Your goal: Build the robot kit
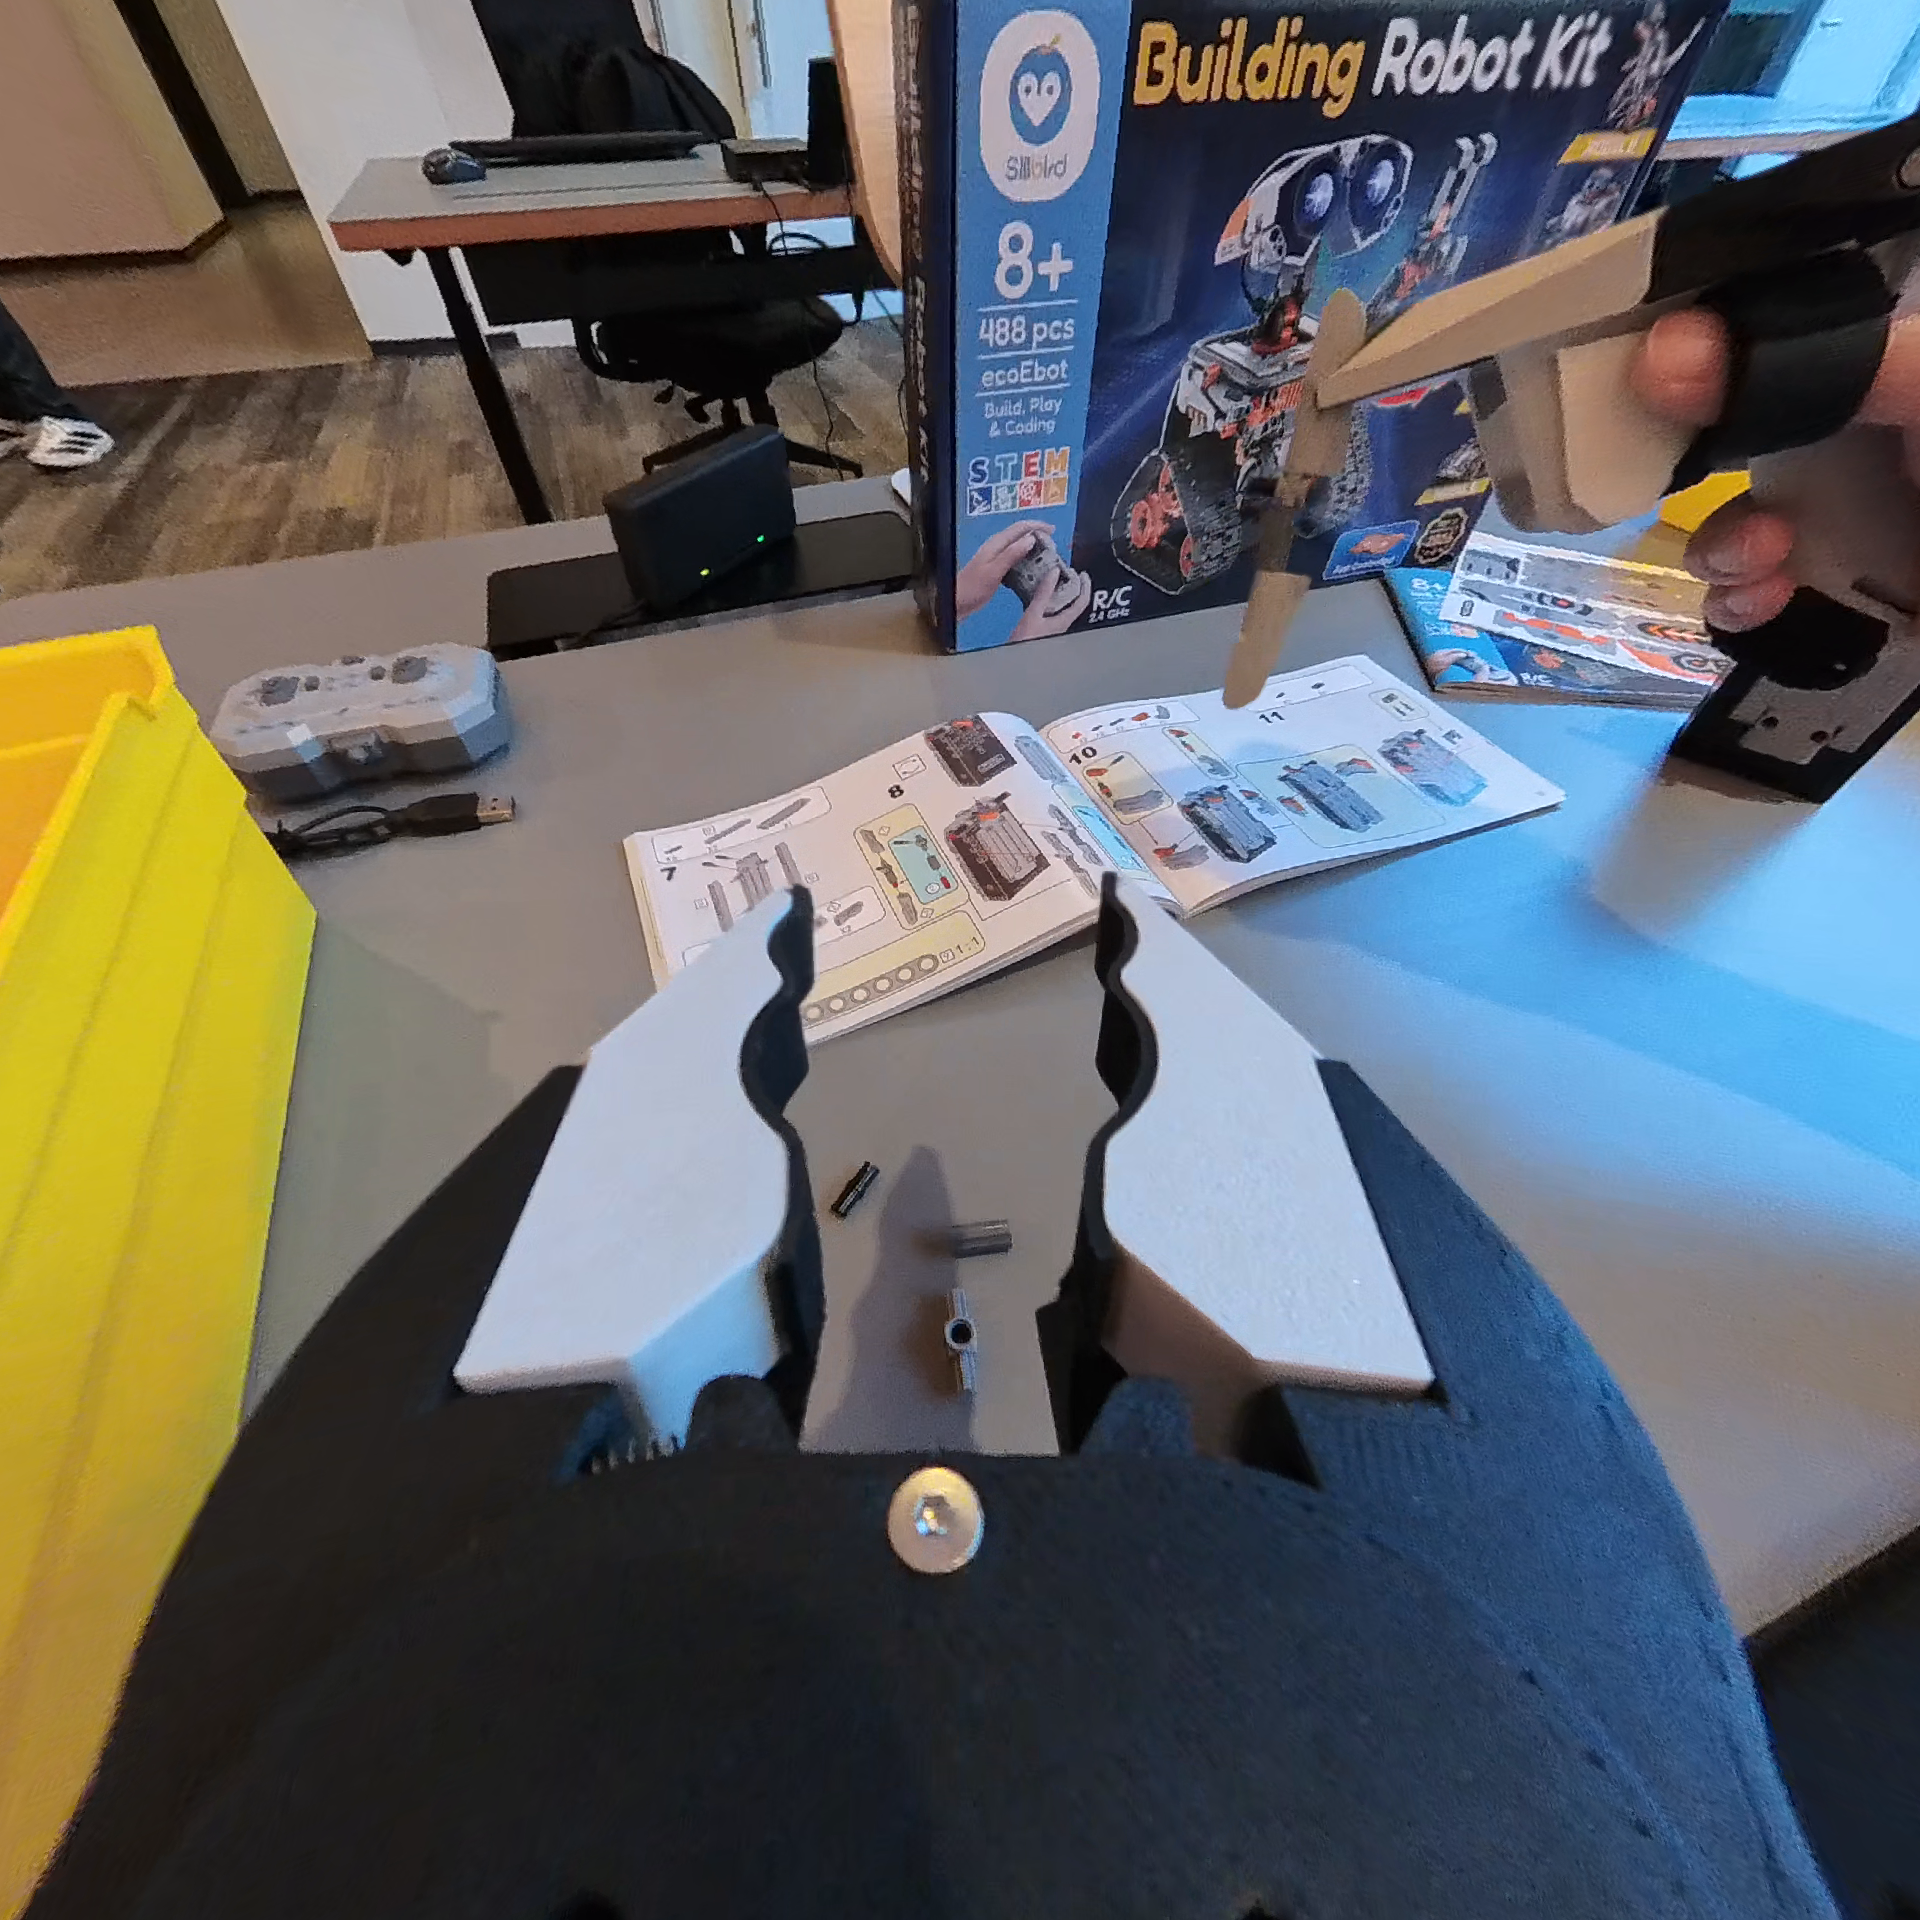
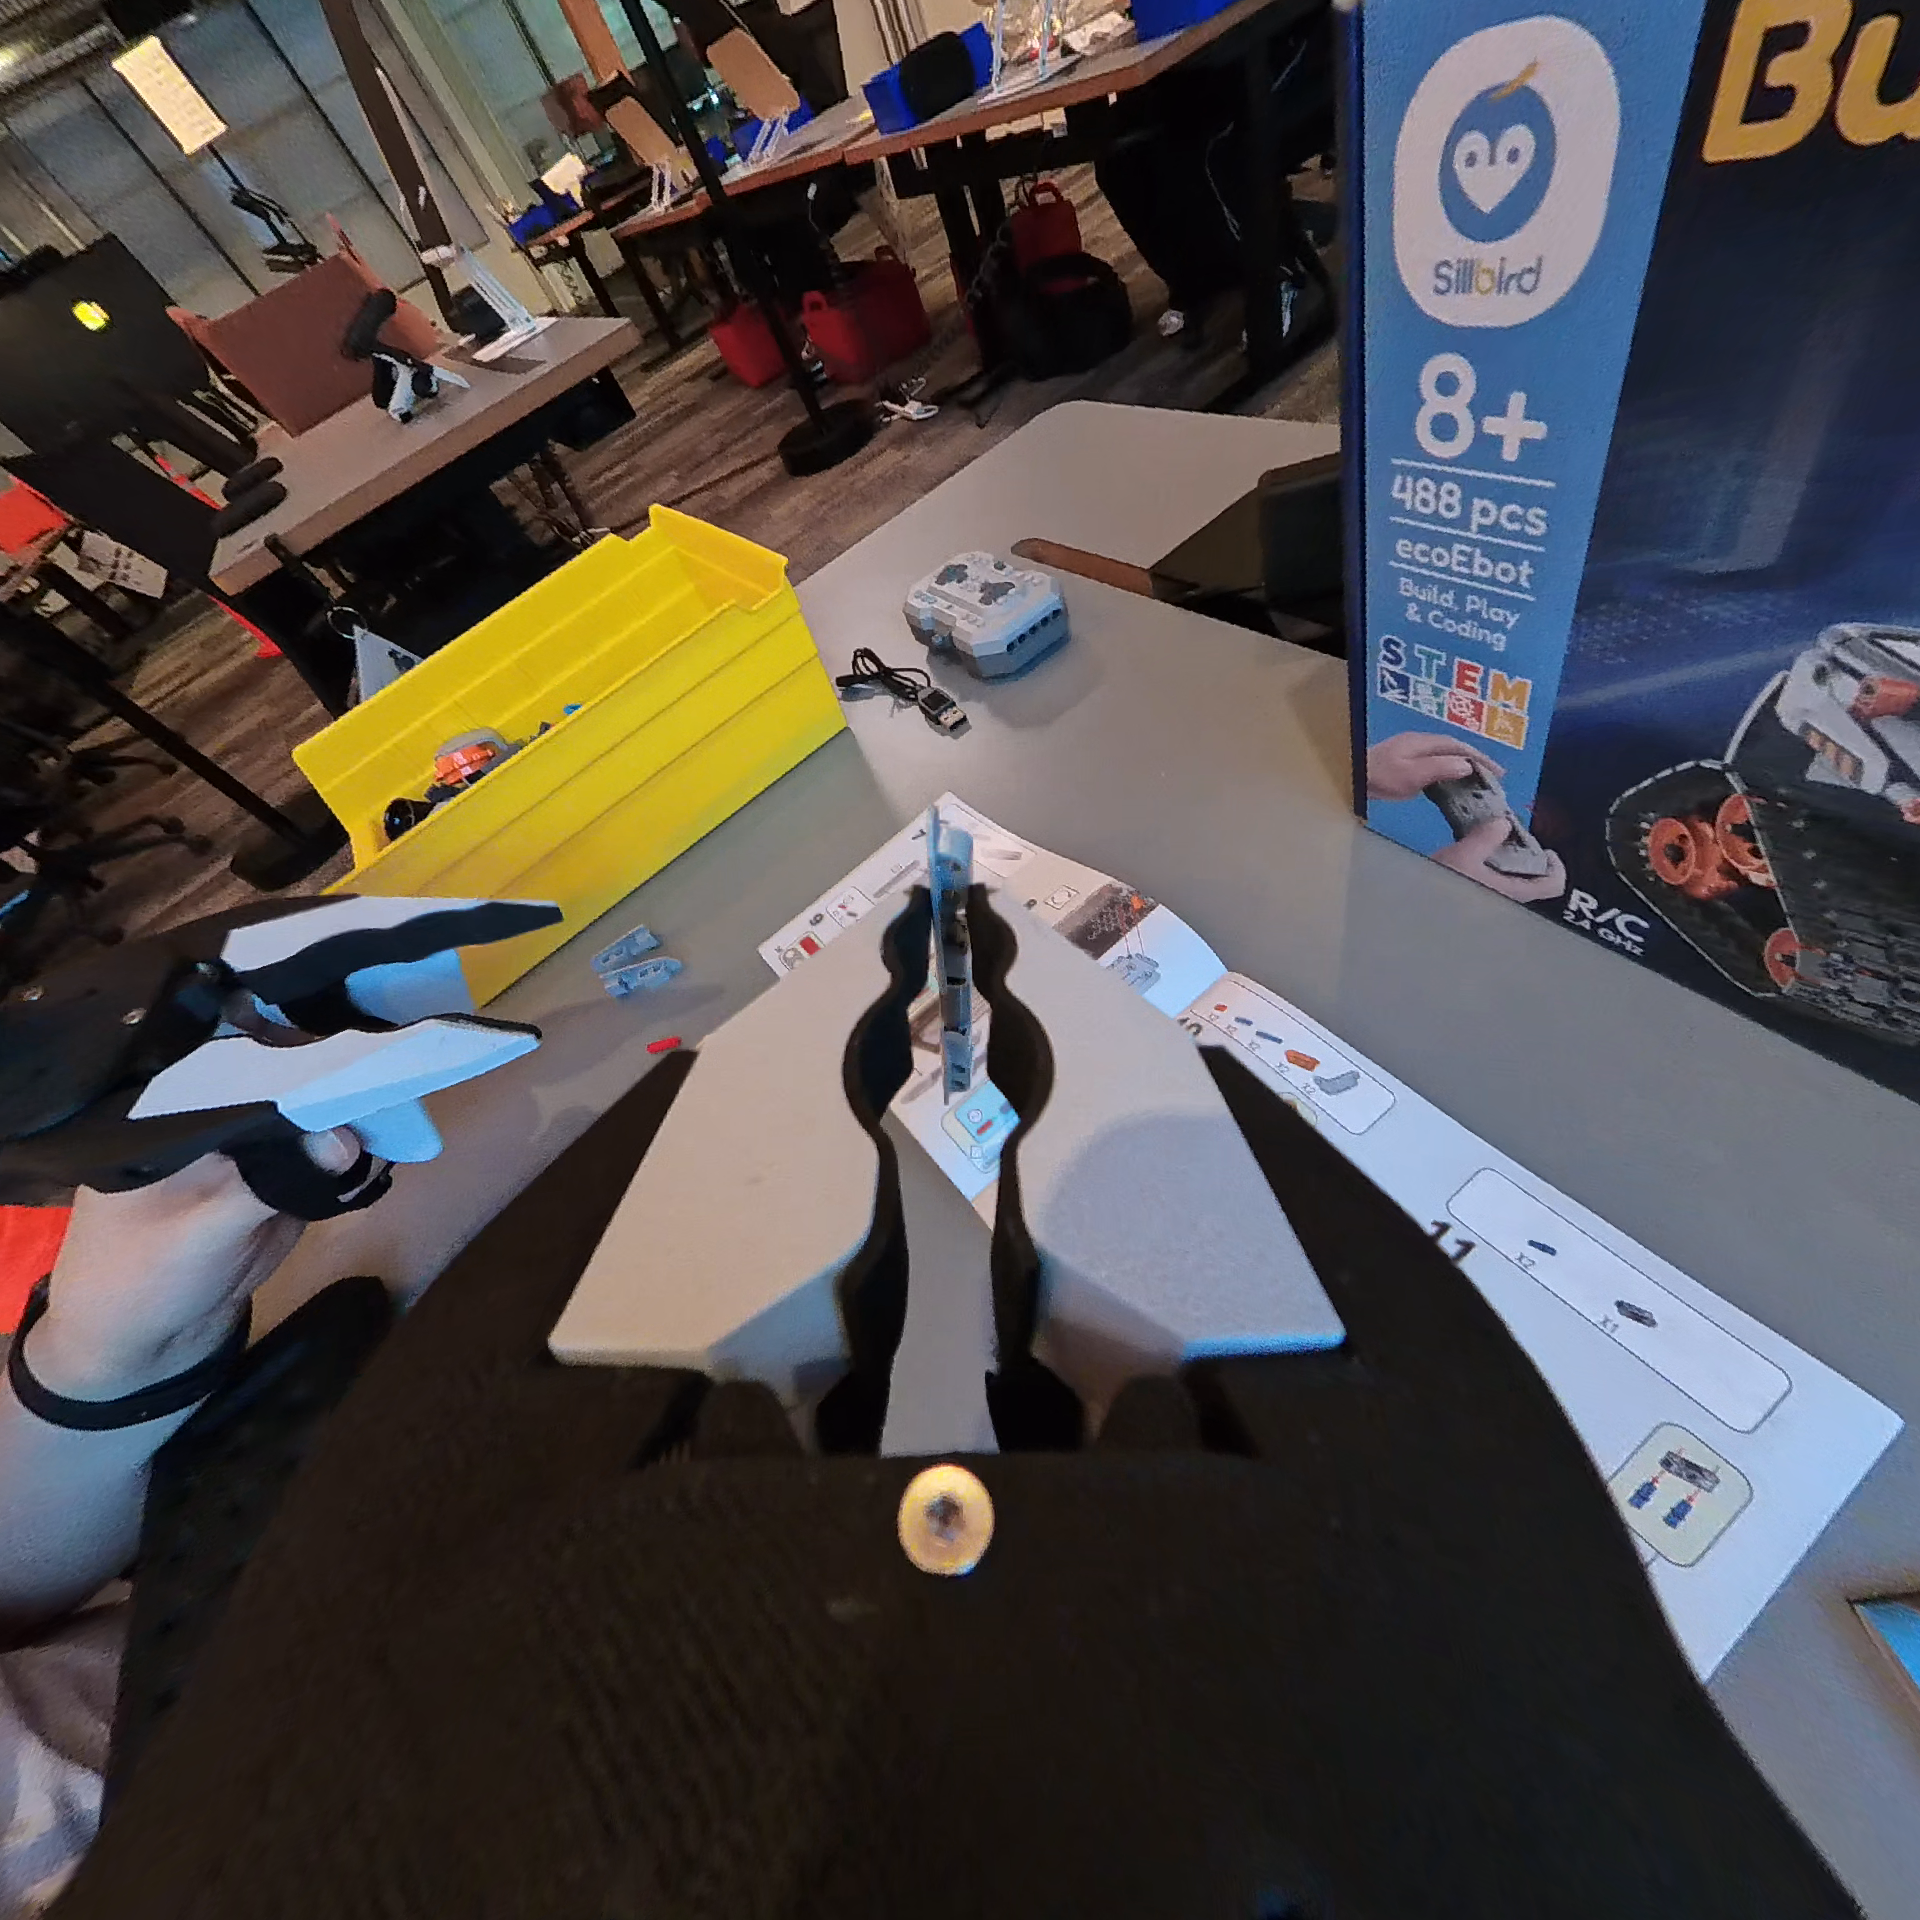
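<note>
My left gripper (image 1: 954,904) is open and empty, low over the grey table (image 1: 1558,1195). Between its fingers lie a small black pin (image 1: 854,1188), a short grey connector (image 1: 980,1238) and a grey axle joiner (image 1: 961,1335). My right gripper (image 2: 951,914) is shut on a long grey beam (image 2: 951,977), held upright above the open instruction booklet (image 2: 1351,1195). In the left wrist view the right gripper (image 1: 1340,364) holds the beam (image 1: 1273,592) tip-down over the booklet (image 1: 1091,821). The left gripper (image 2: 540,971) shows open at the left of the right wrist view.
A yellow bin (image 2: 582,748) with parts stands at the left, also at the left edge of the left wrist view (image 1: 125,1039). A grey remote (image 1: 358,717) and USB cable (image 1: 395,821) lie behind. The kit box (image 1: 1299,312) stands at the back. Two grey pieces (image 2: 636,961) and a red pin (image 2: 663,1044) lie near the bin. Left tips to right tips: about 15 centimetres. It is some 30 centimetres from my left tips to the grey remote (image 1: 358,717). It turns up in the right wrist view (image 2: 950,614) as well.
</note>
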`<state>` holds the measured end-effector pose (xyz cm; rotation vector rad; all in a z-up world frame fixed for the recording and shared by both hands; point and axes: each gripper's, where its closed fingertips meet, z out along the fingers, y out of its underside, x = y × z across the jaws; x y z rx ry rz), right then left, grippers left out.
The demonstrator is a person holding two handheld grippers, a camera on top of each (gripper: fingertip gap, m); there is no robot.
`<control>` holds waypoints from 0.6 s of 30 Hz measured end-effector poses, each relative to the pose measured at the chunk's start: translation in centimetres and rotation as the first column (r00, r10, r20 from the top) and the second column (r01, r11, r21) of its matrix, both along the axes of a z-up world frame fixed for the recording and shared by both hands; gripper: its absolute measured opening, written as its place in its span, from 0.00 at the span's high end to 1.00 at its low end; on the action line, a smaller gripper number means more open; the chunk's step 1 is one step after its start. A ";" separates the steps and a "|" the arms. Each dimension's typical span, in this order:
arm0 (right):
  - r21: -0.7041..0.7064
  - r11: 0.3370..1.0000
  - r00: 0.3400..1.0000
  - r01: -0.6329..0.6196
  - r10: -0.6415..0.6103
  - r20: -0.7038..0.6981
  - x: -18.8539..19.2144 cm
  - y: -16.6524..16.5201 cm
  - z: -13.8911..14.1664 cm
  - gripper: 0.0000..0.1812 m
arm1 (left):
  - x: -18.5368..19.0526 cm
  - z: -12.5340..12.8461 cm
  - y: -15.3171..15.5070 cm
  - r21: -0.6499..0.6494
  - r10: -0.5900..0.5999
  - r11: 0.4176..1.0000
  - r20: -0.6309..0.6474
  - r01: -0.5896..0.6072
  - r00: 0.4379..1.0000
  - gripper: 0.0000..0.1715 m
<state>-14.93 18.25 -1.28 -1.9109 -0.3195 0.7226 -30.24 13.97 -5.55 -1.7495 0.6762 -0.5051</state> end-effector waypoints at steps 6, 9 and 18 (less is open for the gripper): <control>-0.015 1.000 1.000 -0.013 0.014 0.013 -0.4 0.0 -0.4 0.97 | 0.2 -0.6 -0.2 -0.026 -0.026 0.999 -0.005 0.026 1.000 0.70; -0.029 0.999 0.999 -0.032 0.032 0.024 -0.9 -0.2 -0.8 0.97 | 0.4 -1.1 -0.4 -0.049 -0.043 0.998 -0.014 0.042 0.999 0.71; -0.098 0.990 0.994 -0.105 0.108 0.023 -2.9 -1.5 -2.0 0.97 | 0.0 -1.3 -0.9 -0.082 -0.063 0.995 -0.018 0.062 0.998 0.72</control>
